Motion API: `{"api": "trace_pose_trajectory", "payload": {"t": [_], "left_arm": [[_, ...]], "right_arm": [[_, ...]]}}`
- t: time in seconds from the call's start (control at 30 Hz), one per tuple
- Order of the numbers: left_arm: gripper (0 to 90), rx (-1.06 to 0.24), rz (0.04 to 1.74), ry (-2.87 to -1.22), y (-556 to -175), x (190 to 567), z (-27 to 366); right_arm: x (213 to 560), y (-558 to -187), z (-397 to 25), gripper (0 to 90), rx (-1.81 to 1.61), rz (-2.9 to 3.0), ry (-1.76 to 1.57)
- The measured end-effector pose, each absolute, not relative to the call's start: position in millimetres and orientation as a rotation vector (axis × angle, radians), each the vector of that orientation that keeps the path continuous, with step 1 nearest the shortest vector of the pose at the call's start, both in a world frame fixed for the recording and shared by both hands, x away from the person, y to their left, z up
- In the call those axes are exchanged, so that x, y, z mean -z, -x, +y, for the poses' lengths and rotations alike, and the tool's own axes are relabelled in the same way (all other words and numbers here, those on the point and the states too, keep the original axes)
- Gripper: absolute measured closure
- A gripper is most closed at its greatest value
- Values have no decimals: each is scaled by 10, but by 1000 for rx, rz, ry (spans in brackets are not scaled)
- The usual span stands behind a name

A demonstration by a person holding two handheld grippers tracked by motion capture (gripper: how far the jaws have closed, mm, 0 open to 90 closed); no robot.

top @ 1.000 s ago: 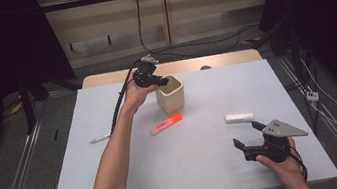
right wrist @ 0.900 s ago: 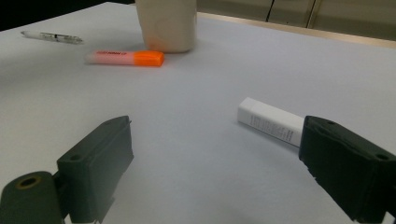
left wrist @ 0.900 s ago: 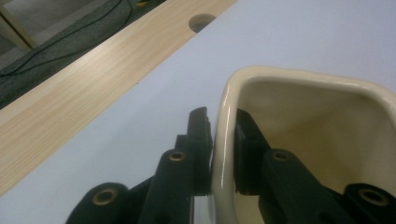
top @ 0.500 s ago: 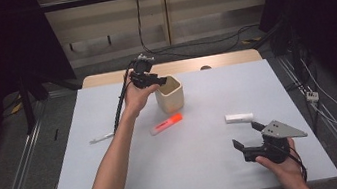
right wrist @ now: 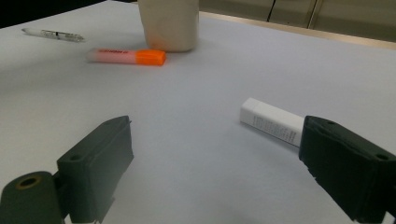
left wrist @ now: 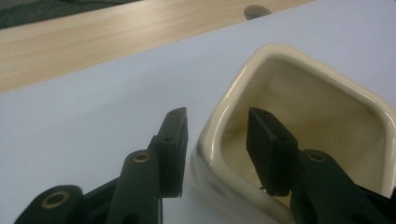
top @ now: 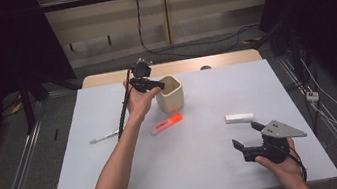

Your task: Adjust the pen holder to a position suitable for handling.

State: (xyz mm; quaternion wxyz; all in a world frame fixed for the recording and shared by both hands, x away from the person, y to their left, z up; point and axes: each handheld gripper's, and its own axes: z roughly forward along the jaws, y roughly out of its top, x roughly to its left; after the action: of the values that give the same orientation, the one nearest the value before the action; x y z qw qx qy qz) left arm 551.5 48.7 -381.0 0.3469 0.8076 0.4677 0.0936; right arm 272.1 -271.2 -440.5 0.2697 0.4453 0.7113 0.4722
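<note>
A: Why is the cream cup point(top: 170, 94) at the table's point(top: 119, 182) far middle?

B: The left gripper point(left wrist: 217, 140) straddles its rim, jaws part open, likely steadying it.

A: And the right gripper point(top: 246, 136)?

B: Wide open, empty, facing the white eraser point(right wrist: 272, 122), probably next.

White-topped table point(top: 119, 182) with a wooden far edge carries a cream cup point(top: 170, 94), an orange highlighter point(top: 166, 124), a clear pen point(top: 103, 137) and a white eraser-like block point(top: 239, 118).

Wide-apart jaws frame a white eraser, perhaps point(right wrist: 272, 122), with orange highlighter point(right wrist: 127, 56) beyond.
</note>
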Motion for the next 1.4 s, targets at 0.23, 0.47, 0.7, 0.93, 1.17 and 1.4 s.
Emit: {"api": "trace_pose_trajectory", "payload": {"t": [0.23,0.47,0.7,0.93,1.17,1.4], "left_arm": [[652,-283,1343,-2068,-5486,3802,438],[730,-298,1306,-2124,-5526,3783,427],[739,-230,1189,-2185,-5642,3777,464],[757,-203,973,-2262,-5766,3772,494],[764,-216,791,-2281,-5832,3743,434],[793,-212,721,-2304,-5905,3752,499]], "right_arm": [[4401,-2714,-2713,94,-1274,1917,-1198],[4404,-2718,-2710,95,-1274,1920,-1197],[4401,-2715,-2721,94,-1275,1912,-1203],[4408,-2724,-2719,94,-1272,1915,-1204],[4415,-2735,-2730,93,-1269,1909,-1217],[4416,-2722,-2751,93,-1266,1902,-1224]]}}
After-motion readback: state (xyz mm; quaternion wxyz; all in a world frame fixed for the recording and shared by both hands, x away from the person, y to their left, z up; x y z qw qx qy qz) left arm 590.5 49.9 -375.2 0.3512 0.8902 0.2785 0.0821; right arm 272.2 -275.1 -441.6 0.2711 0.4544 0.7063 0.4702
